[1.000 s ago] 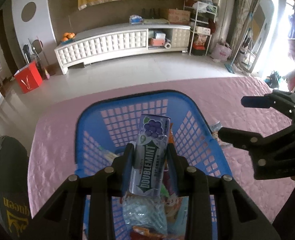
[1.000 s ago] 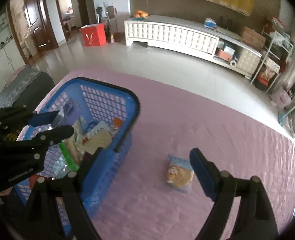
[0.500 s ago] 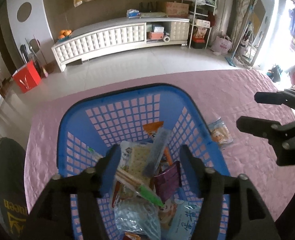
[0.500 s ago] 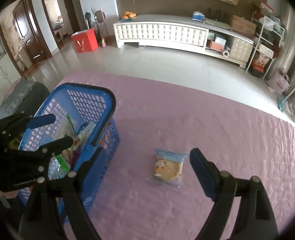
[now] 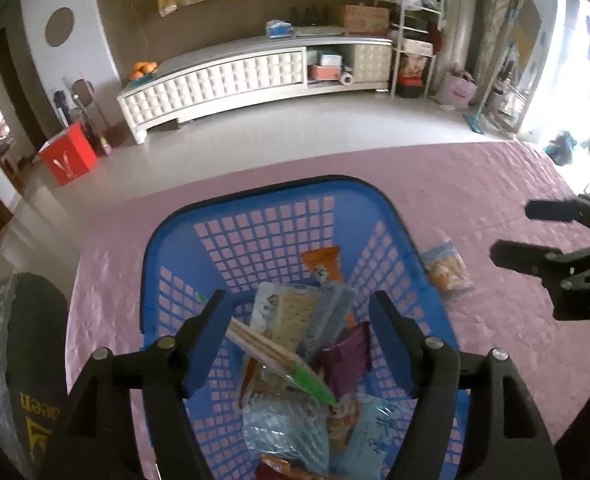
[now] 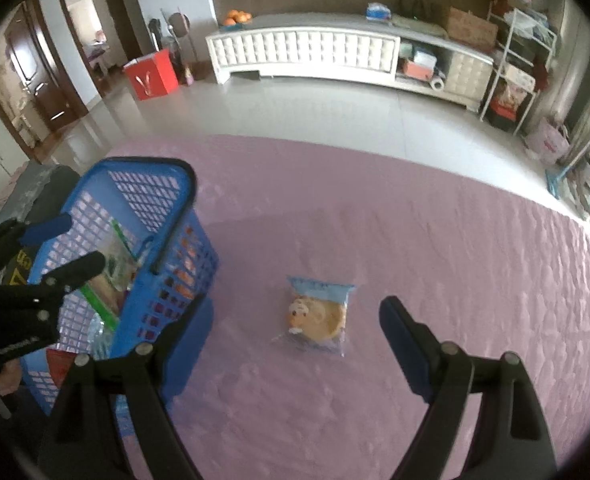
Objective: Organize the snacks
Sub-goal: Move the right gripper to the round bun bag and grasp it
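Blue basket (image 5: pixel 255 216), frame centre: holds most snacks, piled.
Left gripper (image 5: pixel 297 322), above the pile: jaws opening, nothing between them.
Bun packet (image 6: pixel 319 316), on pink table (image 6: pixel 455 240) right of basket: still outside.
Right gripper (image 6: pixel 295 344), over packet: jaws apart, empty.

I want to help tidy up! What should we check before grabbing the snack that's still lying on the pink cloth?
1. Right tool open wide enough for the bun packet: ok.
2. Packet lies flat on the pink cloth, nothing on top of it: ok.
3. Packet sits clear of the blue basket: ok.
4. Left tool has let go; its jaws are opening over the basket with nothing pinched: ok.
5. Room left in the basket for one more snack: ok, its far end looks bare.
6. Right tool low enough to grip the packet: cannot tell.
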{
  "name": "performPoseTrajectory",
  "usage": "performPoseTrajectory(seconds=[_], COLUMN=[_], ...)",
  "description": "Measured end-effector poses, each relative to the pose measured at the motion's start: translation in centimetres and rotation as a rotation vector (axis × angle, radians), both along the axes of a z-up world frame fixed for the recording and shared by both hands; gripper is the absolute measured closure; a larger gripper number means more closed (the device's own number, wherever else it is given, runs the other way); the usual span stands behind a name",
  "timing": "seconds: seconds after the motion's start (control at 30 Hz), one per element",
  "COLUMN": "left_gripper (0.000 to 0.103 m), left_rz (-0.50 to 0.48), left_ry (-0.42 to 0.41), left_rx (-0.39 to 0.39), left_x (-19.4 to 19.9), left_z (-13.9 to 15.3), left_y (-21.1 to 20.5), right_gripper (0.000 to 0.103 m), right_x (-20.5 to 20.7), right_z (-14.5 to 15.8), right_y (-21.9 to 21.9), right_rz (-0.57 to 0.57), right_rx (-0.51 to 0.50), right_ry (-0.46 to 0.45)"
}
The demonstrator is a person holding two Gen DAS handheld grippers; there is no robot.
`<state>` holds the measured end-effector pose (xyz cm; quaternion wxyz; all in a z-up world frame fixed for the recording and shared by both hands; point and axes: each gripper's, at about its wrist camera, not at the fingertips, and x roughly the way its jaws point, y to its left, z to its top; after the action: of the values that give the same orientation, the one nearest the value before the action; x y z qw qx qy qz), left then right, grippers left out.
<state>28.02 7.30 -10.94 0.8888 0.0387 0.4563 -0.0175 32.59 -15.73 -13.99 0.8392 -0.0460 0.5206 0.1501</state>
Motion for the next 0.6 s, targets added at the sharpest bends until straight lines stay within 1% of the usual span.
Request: performPoseTrajectory(seconds=[0.13,0.27,0.43,0.47,0.5,0.53,0.6], left_gripper=[0.034,0.034,0.033,0.029,0.028,0.028,0.028], left_rz=[0.006,0.019,0.042,0.049,0.057,0.064,0.067], left_ry=[0.005,0.01,0.058,0.067,0.071,0.07,0.079], left_rx=[-0.027,-0.022,-0.02,-0.009,0.002,0.008,-0.006], left_x=[0.1,0.0,0.4,0.5,0.5,0.5,0.6], left_z=[-0.6,-1.2,-2.1,-2.3,-2.5,-2.6,-2.6], left_y=[0.3,0.2,0.5,0.6,0.7,0.8,1.1], right_gripper=[0.013,0.013,0.013,0.013,0.013,0.013,0.013], right_x=[1.0,1.9,2.8,2.9,3.0,3.2,3.6], right_z=[-2.0,-4.1,-5.8,-6.1,-6.3,-6.6,-7.2], right_y=[-0.4,-0.4,0.1,0.1,0.2,0.3,0.4], right_rz=[-0.034,-0.05,-0.071,-0.08,-0.081,-0.082,-0.09], right_rx=[0.002,0.023,0.013,0.007,0.004,-0.003,-0.013], right_ry=[0.07,0.139,0.179,0.179,0.179,0.185,0.197])
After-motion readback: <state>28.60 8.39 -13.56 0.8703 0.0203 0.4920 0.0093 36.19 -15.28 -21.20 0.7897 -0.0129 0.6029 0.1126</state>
